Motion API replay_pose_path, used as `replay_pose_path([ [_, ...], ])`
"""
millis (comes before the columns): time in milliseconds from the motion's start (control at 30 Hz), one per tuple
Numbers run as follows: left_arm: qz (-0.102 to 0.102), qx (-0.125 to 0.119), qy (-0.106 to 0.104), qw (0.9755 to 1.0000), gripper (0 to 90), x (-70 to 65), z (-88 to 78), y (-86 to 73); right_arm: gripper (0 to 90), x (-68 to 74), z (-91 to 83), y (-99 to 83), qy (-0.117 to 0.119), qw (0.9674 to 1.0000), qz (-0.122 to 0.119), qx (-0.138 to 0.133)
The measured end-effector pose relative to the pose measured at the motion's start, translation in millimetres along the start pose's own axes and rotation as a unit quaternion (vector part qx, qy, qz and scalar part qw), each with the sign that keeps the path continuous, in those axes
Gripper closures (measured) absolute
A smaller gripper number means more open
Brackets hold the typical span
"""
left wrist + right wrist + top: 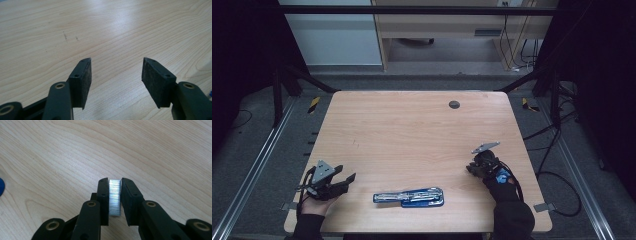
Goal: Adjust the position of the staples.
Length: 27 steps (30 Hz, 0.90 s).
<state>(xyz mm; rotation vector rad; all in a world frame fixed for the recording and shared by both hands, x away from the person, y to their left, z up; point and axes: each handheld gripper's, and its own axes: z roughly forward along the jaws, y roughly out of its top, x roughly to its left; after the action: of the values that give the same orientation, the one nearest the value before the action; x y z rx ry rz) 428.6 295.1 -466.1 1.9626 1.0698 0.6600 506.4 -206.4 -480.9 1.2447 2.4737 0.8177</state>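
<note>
The staple strip [115, 197] sits clamped between the jaws of our right gripper [482, 164], near the table's [412, 135] right edge. We judge it could crumble or slip if squeezed unevenly. Our left gripper [116, 72] rests released near the left front corner. 1 opened blue stapler [409, 196] lies by the front edge; nothing blocks it.

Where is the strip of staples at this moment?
The strip of staples sits clamped between the jaws of the right gripper, seen in the right gripper view; in the high view that gripper hovers right of the open blue stapler.
</note>
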Motion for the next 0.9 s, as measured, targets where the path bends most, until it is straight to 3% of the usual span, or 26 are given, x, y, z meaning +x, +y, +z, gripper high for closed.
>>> replay_pose_path([
  [333, -0.002, -0.002, 0.001, 1.0, 41.1, -0.2, 0.0, 0.1, 77.8, 2.2, 1.7, 1.8, -0.009, 0.9999, 0.008, 0.006],
  [367, -0.001, -0.001, 0.0, 1.0, 41.1, 0.2, -0.2, 0.1, 77.8, 0.5, 0.8, 1.4, -0.007, 1.0, -0.003, 0.005],
  [500, -0.002, -0.002, 0.0, 1.0, 41.1, 0.6, -0.4, 0.1, 77.8, -0.1, -4.6, 1.6, -0.002, 1.0, -0.003, -0.004],
  [567, 0.0, 0.0, 0.0, 1.0, 41.1, 0.7, -0.5, 0.1, 77.8, -0.4, -7.7, 1.9, 0.0, 0.9998, -0.018, -0.006],
  [900, -0.001, -0.001, -0.001, 1.0, 41.1, 0.2, 0.2, 0.0, 78.0, 1.5, -23.6, 6.4, 0.022, 0.9987, -0.036, -0.028],
])
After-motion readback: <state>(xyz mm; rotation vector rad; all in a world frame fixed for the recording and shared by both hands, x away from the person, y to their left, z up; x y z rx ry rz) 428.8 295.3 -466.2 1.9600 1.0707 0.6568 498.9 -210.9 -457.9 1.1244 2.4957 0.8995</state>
